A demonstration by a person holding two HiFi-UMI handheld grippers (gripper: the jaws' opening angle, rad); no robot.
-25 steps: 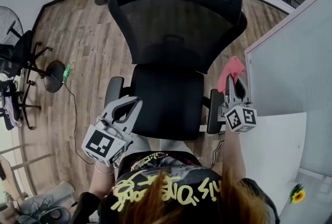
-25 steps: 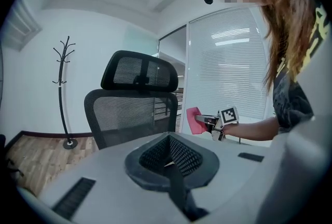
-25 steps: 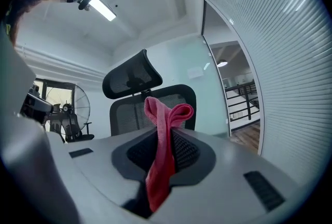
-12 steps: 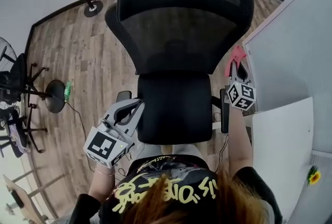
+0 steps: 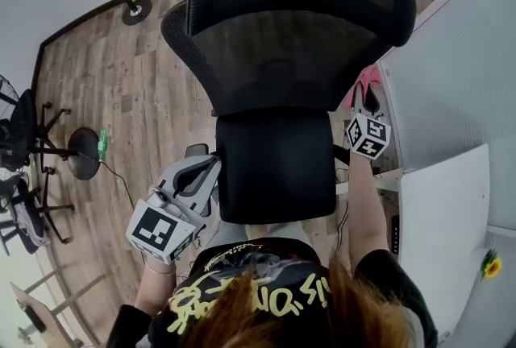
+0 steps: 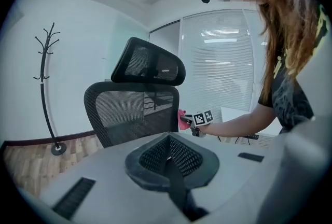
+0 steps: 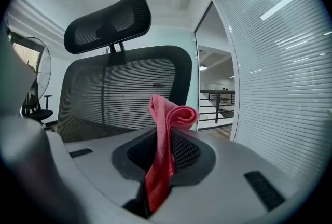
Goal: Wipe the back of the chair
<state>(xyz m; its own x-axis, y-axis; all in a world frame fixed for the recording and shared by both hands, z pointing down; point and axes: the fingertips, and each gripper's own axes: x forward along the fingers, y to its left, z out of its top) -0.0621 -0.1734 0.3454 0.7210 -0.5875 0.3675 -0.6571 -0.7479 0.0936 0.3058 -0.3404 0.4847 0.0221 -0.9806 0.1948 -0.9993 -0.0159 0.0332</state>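
**Cloth brought nearer to the backrest**

The pink cloth (image 7: 168, 116) is pinched in the closed right gripper (image 7: 165, 148), which has been moved forward. The chair back (image 7: 119, 93) is now close ahead, so wiping contact is judged near. The left gripper (image 6: 168, 153) is kept closed, empty.

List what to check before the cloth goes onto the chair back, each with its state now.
1. Red cloth clamped in the right gripper: ok, jaws shut on it.
2. Cloth fold standing proud of the jaws: ok.
3. Chair back ahead of the cloth: ok.
4. Cloth touching the mesh: cannot tell.
5. Left gripper out of the way: ok, shut, empty, beside the seat.
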